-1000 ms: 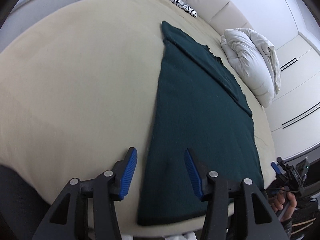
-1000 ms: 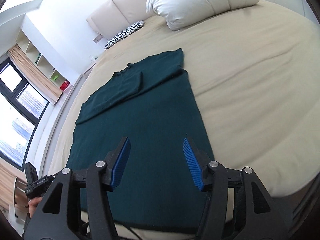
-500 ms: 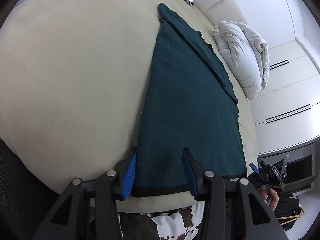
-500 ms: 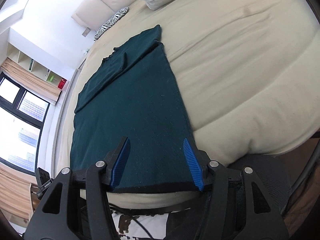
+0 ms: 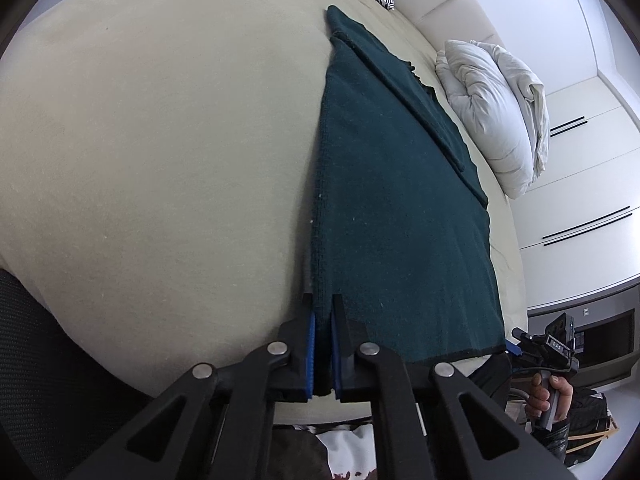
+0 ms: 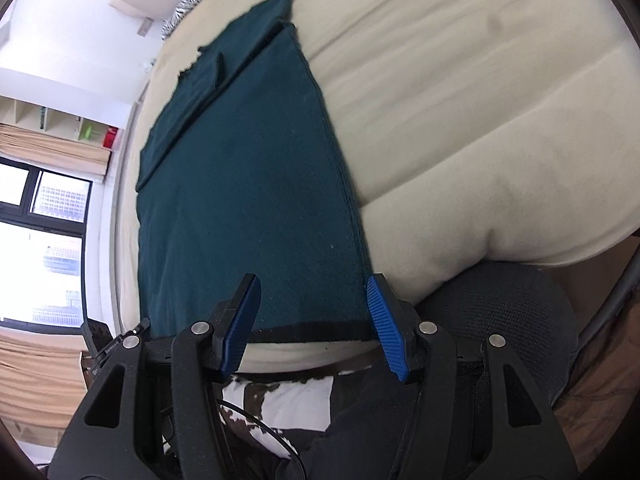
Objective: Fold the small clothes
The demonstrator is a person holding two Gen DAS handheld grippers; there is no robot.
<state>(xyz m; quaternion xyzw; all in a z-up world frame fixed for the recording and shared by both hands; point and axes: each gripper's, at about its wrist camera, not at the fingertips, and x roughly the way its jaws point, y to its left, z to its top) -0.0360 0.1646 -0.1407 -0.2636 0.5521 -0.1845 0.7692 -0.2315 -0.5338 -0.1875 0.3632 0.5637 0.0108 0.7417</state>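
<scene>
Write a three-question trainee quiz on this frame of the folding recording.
1. True or false: the left gripper is shut on the garment.
2. The right gripper is: A) open B) shut C) out of view.
3. Fill in: the garment lies on the ____.

Key: 1 true, it pinches the near left corner. 2 A, its fingers straddle the near right corner. 3 bed.

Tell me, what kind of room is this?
Most likely a bedroom: a big bed with a white duvet, a padded headboard and wardrobe doors.
</scene>
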